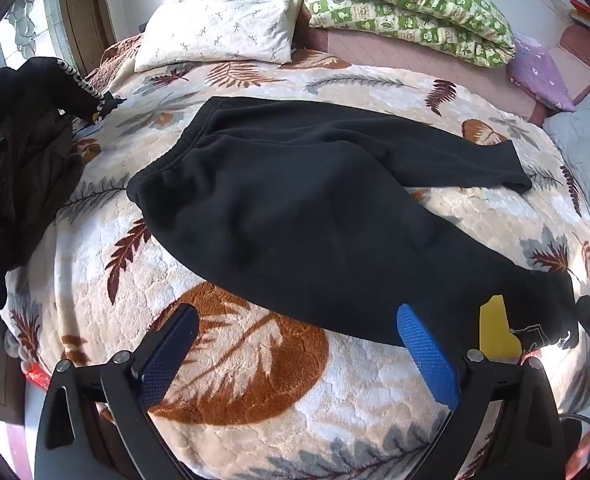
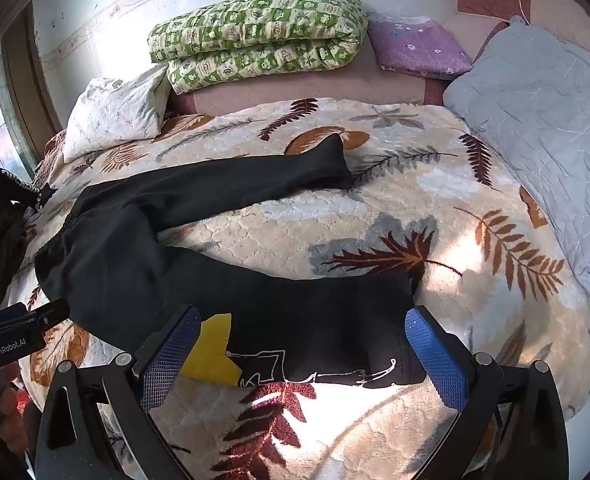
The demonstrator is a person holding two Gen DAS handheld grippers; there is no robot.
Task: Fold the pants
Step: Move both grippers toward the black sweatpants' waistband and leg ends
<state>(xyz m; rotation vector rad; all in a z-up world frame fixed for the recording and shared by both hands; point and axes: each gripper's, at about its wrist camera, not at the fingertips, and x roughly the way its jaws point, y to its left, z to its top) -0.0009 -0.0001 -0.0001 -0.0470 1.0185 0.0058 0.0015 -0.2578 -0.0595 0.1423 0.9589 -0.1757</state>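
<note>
Two legs: pants (image 1: 315,208) are lying spread on the blanket (image 1: 255,380), legs splayed apart, waistband toward the window side, nothing folded yet.
Blanket: plush and grippy, so dragging the cloth is probably going to bunch it; lifting looks wiser.
Fabric: looking soft, thick, limp and fairly light; it is likely to sag from any single pinch.
Hold: near cuff (image 2: 375,320) and waistband (image 1: 151,188) seem the best edges.
Right gripper (image 2: 303,356): hovering at the near cuff, jaws wide apart, empty.
Left gripper (image 1: 295,352): hovering beside the near leg, jaws apart, empty.
</note>
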